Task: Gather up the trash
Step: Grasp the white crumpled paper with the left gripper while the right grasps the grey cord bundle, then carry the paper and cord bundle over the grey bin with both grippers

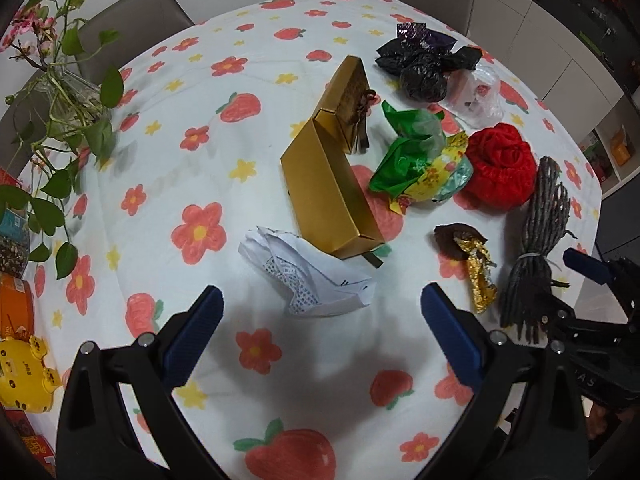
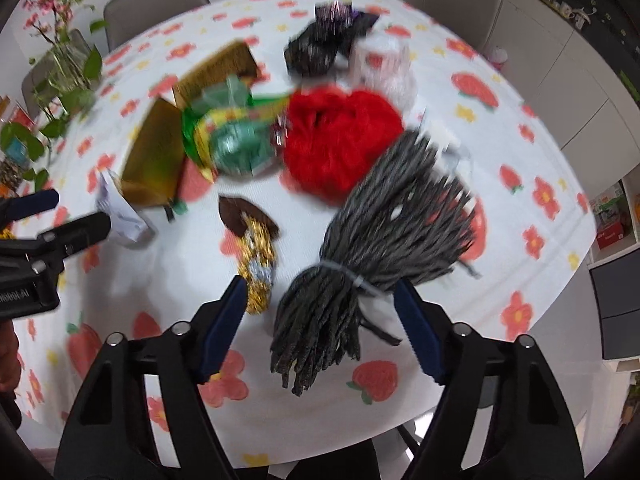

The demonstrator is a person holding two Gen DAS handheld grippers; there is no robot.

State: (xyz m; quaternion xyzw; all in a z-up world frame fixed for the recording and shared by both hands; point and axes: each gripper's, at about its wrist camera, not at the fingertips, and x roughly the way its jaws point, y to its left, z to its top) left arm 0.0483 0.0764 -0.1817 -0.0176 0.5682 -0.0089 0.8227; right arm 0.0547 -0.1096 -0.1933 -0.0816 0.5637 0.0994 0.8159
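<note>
Trash lies on a flowered tablecloth (image 1: 168,168). My left gripper (image 1: 322,312) is open, just short of a crumpled white paper (image 1: 316,276). Behind the paper stands an open gold box (image 1: 328,168). To the right lie green and yellow wrappers (image 1: 416,160), a red net ball (image 1: 500,168), black bags (image 1: 424,68), a brown and gold wrapper (image 1: 472,264) and a grey yarn bundle (image 1: 536,248). My right gripper (image 2: 320,304) is open, its fingers on either side of the grey yarn bundle (image 2: 360,248), not closed on it. The right wrist view is blurred.
A vase of green vines (image 1: 68,92) stands at the table's left. Boxes and a yellow toy (image 1: 24,376) sit at the left edge. A clear plastic bag (image 1: 480,96) lies by the black bags. Grey chairs (image 1: 136,16) stand behind the table; white cabinets are on the right.
</note>
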